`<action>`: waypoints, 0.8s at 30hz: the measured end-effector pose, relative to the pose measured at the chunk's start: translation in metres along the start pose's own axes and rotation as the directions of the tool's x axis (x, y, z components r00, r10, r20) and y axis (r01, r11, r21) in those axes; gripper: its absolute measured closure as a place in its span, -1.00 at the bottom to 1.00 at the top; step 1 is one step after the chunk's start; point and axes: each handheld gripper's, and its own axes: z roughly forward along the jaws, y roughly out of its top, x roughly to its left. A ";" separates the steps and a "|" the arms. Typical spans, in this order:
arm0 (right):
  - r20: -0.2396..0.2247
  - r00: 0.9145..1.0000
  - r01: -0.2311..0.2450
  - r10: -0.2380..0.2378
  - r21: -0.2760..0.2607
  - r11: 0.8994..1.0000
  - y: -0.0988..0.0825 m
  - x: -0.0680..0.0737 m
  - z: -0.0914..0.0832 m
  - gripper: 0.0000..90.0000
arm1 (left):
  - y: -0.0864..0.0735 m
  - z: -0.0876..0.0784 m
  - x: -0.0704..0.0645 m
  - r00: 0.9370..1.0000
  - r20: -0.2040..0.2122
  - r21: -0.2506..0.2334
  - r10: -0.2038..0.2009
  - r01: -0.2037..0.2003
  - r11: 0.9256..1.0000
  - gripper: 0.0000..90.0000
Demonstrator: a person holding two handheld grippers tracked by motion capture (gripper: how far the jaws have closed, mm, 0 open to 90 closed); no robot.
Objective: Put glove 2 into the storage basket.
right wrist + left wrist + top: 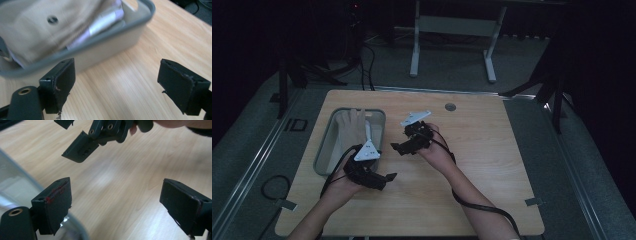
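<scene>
The grey bin (324, 150) sat at the desk's (472, 190) left, holding a tan folded cloth (349, 125), likely soft, light and limp; pinch a bunched fold. Left tool (387, 177) and right tool (396, 148) gaped empty.

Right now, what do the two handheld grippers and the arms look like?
Both the left gripper and the right gripper are black, each topped by a grey three-cornered plate and trailing a black cable. The fingers are flat, blocky black pads; the left gripper's carry red smudges, the right gripper's show frayed edges. A brass-coloured ring sits at each gripper's lower left. The forearms are bare, no sleeves in frame.
</scene>
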 end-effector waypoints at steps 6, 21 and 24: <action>0.007 1.000 -0.018 0.018 0.020 1.000 -0.028 -0.011 -0.006 -0.67 | 0.002 0.016 -0.011 0.999 0.036 0.005 0.019 -0.019 1.000 -0.76; -0.013 0.997 -0.078 0.078 0.017 0.997 -0.073 -0.021 -0.026 -0.67 | -0.002 0.054 -0.036 0.989 0.145 0.004 0.027 -0.027 1.000 -0.76; -0.004 0.996 -0.085 0.085 0.027 0.996 -0.087 -0.022 -0.031 -0.67 | -0.003 0.065 -0.043 0.984 0.171 0.009 0.042 -0.044 0.999 -0.76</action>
